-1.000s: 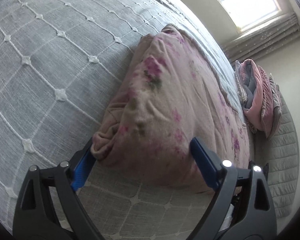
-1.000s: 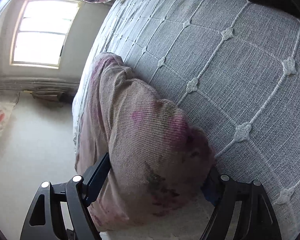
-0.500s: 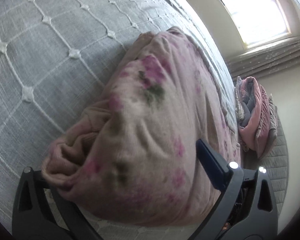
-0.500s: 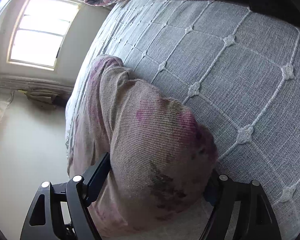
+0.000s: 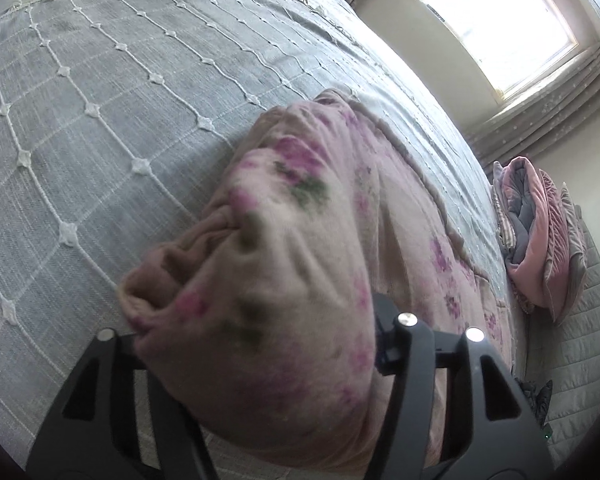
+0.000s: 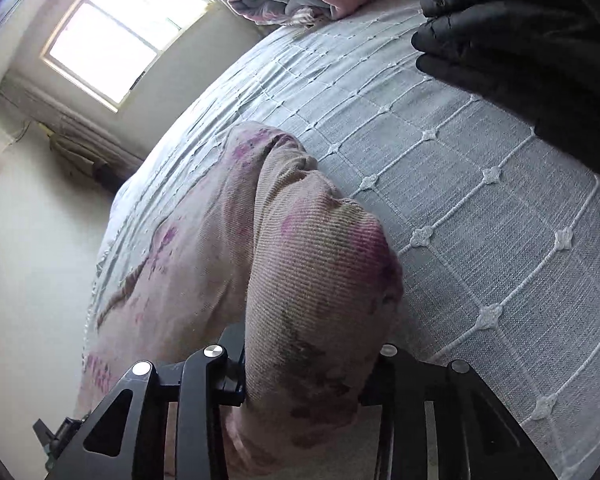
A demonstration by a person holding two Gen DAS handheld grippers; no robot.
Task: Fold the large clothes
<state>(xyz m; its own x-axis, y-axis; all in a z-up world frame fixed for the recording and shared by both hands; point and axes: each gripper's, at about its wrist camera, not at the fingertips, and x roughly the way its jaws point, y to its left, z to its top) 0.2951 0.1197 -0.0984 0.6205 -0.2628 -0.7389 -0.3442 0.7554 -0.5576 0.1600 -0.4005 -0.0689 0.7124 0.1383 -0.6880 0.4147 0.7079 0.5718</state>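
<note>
Surface: grey bedspread (image 5: pixel 148 92) with white knotted diamond stitching.
On it: floral pink garment (image 5: pixel 284 264), centre; folded pink-grey quilt (image 5: pixel 536 232), 3 o'clock; black padded jacket (image 6: pixel 512 40), 1 o'clock in right view.

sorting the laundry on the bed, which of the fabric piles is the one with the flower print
The pink floral garment bunched between both tools, on the grey bedspread. The black puffy jacket and the pink-and-grey folded bedding are plain.

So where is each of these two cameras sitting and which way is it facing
Left wrist: on the left gripper, angled down along its closing jaws at the floral pink garment bunched between them; only fingers show.
Right wrist: on the right gripper, angled down, jaws closing on the garment; black puffer jacket beyond.
Shared: garment, grey bedspread, window, folded pink quilt.
</note>
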